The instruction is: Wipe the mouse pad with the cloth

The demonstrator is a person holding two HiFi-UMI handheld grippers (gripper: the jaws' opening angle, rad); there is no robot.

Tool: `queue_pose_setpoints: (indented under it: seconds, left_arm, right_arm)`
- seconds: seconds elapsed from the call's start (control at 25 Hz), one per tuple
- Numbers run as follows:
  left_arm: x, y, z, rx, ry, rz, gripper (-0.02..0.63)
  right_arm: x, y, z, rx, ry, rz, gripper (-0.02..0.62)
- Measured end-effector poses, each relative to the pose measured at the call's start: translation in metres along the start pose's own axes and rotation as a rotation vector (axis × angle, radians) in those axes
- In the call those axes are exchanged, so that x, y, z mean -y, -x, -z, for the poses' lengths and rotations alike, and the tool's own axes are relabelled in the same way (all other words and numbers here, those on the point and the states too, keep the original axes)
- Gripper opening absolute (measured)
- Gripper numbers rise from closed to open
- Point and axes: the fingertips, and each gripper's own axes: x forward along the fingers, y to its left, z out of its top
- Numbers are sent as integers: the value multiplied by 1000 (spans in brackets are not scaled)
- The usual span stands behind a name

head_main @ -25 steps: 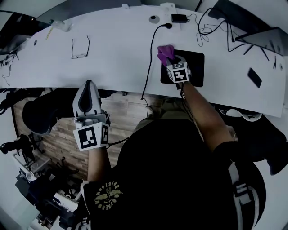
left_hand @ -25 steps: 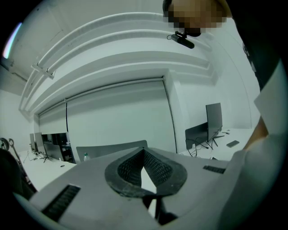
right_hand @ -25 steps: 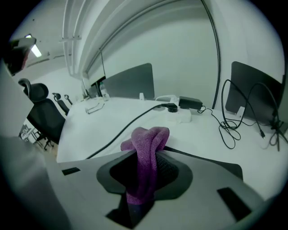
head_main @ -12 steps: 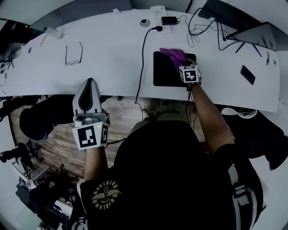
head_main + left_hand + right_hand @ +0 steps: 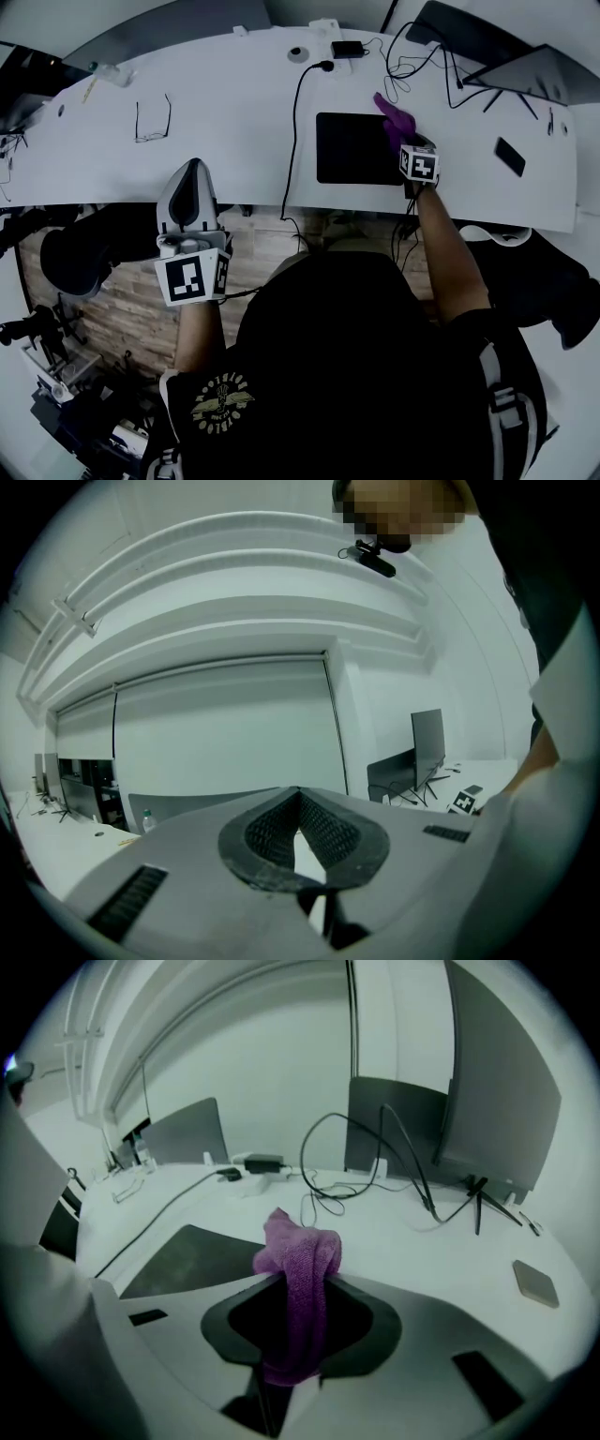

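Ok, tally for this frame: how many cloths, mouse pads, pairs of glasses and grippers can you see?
Cloth: 1
Mouse pad: 1
Pair of glasses: 1
Grippers: 2, the left gripper and the right gripper
Total: 5

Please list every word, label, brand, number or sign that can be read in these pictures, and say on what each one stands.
No words or numbers can be read anywhere.
Left marker cube, on the left gripper: black-and-white square pattern, no letters.
Right marker cube, on the right gripper: the same kind of pattern.
Yellow emblem on the person's shirt: too small to read.
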Motion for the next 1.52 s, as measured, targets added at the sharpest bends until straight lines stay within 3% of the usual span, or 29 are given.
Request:
queue_pose_setpoints:
  seconds: [0.32, 0.48, 0.64, 1.0, 1.2, 1.52]
  left_arm:
    - [-16, 20, 2, 18, 13, -33, 2]
    - [-20, 31, 4, 17, 14, -31, 2]
    - [-24, 40, 4, 15, 10, -23, 2]
    - [-29, 55, 7, 2, 10, -13, 2]
    - [-37, 60, 11, -4, -3, -27, 2]
    - [-29, 44, 9, 10, 7, 6, 2]
  right_arm:
    - [-119, 85, -39, 203, 120, -253, 101]
    - [-174, 103, -37, 223, 116, -352, 101]
    - [-217, 88, -22, 175, 153, -402, 101]
    - [-246, 23, 43, -25, 318, -341, 101]
    - [-223, 9, 61, -39, 372, -305, 101]
    - [-154, 18, 69, -68, 326, -191, 101]
